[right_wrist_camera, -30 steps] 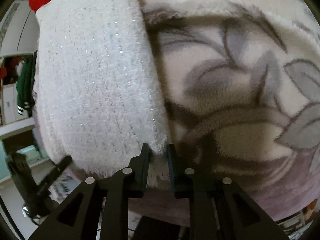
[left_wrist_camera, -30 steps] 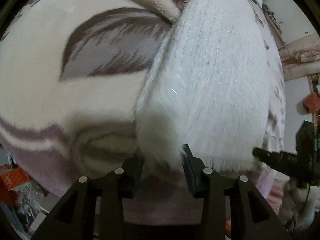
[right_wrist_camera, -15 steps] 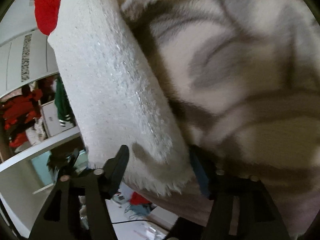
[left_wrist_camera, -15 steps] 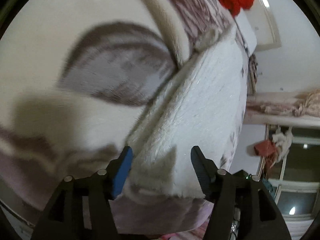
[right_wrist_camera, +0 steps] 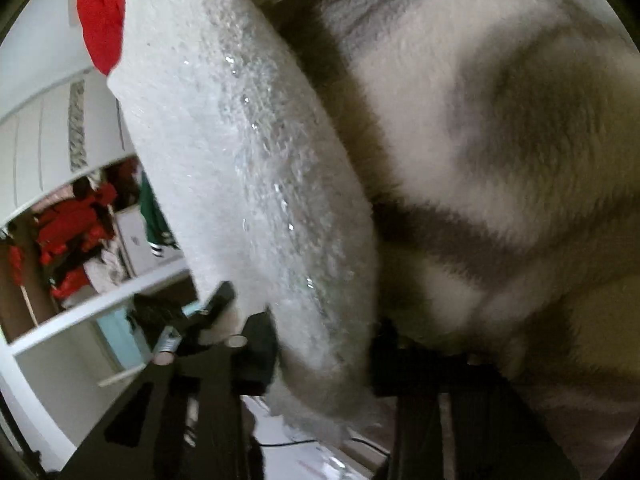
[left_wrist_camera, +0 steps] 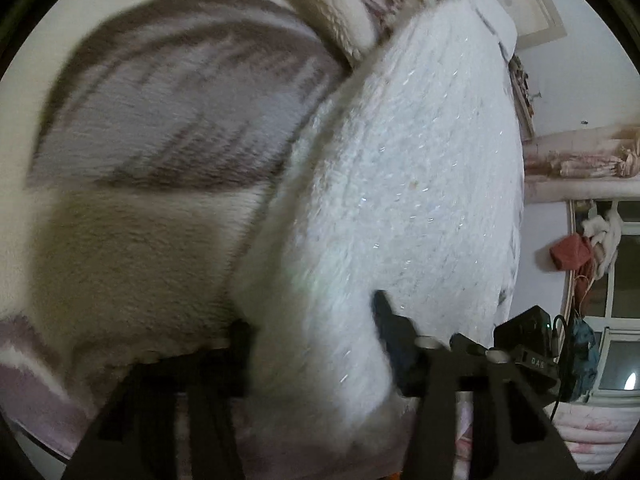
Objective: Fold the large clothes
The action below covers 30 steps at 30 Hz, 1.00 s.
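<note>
Bedroom, leaf-print blanket [left_wrist_camera: 152,128] on bed: white fuzzy sweater [left_wrist_camera: 400,184] lies narrow, apparently part-folded, both near corners between closing jaws of left gripper [left_wrist_camera: 312,340] and right gripper [right_wrist_camera: 324,344]; final fold left.

Two handheld grippers, matte black throughout. Left gripper [left_wrist_camera: 316,340]: flat angular finger arms with triangular cut-outs, pale round screw heads [left_wrist_camera: 427,343] on the right arm, a blue-tinted pad on the inner face of the right finger [left_wrist_camera: 386,320] (left finger mostly hidden, blurred). Right gripper [right_wrist_camera: 324,352]: same black frame, same cut-outs, silver-grey round fasteners [right_wrist_camera: 236,341] near the finger bases, thick rectangular fingers. In the left wrist view, the other unit at the right edge as a black boxy housing [left_wrist_camera: 520,332], with white lettering too small to read, a small green light and a thin black cable [left_wrist_camera: 560,364] looping beside it.
</note>
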Each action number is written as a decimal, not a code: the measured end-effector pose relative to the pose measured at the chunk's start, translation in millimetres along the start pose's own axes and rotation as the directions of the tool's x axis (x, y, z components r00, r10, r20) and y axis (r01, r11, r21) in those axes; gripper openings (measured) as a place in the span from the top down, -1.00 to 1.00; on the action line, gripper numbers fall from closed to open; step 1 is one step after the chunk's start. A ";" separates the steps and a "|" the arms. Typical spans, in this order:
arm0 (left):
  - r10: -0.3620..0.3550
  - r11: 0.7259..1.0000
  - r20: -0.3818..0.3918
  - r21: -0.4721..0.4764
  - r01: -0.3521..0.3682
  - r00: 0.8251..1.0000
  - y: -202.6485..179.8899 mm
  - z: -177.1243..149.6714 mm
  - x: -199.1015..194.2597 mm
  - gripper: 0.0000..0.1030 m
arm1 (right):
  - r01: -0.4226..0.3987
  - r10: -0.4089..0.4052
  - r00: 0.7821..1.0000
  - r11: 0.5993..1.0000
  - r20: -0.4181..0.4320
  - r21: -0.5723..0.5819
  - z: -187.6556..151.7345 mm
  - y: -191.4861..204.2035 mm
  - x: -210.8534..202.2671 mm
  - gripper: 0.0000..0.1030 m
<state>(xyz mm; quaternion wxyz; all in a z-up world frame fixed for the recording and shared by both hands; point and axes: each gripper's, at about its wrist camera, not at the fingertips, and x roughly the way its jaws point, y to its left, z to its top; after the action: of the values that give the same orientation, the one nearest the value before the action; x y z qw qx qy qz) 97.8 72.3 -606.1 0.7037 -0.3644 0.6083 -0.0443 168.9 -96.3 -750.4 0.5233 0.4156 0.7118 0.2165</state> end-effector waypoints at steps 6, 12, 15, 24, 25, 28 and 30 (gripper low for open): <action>-0.018 1.000 0.032 -0.012 0.018 0.999 -9.1 -22.4 -35.9 0.67 | -0.023 0.023 1.000 1.000 0.016 0.009 -30.6 13.3 -21.4 0.54; -0.017 1.000 0.018 -0.023 0.018 1.000 -22.9 -67.6 -70.6 0.68 | -0.043 0.043 0.999 0.999 -0.014 0.026 -78.0 16.9 -65.1 0.58; 0.004 0.998 -0.009 -0.068 -0.005 1.000 -11.7 -81.2 -63.3 0.69 | 0.010 -0.009 0.999 1.000 -0.046 0.015 -102.1 3.4 -70.0 0.58; -0.092 0.994 0.204 0.077 0.077 0.975 -87.0 -13.6 -106.9 0.72 | -0.067 0.066 0.998 0.994 -0.018 -0.090 -80.6 65.4 -83.1 0.58; -0.112 0.991 0.232 0.096 0.092 0.966 -93.4 -0.7 -112.7 0.72 | -0.080 0.079 0.997 0.990 -0.007 -0.113 -73.3 79.5 -89.3 0.58; -0.164 0.979 0.299 0.167 0.118 0.940 -118.7 47.7 -122.7 0.73 | -0.117 0.127 0.991 0.978 0.047 -0.173 -38.6 127.7 -108.9 0.58; -0.184 0.968 0.331 0.225 0.112 0.926 -136.4 79.8 -124.8 0.73 | -0.135 0.152 0.985 0.974 0.084 -0.180 -11.8 151.0 -118.9 0.59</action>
<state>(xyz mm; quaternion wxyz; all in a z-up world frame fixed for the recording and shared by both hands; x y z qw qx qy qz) 188.6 72.4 -426.4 0.8284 -0.3381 0.4367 -0.0938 225.9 -107.4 -566.8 0.5746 0.4289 0.6318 0.2945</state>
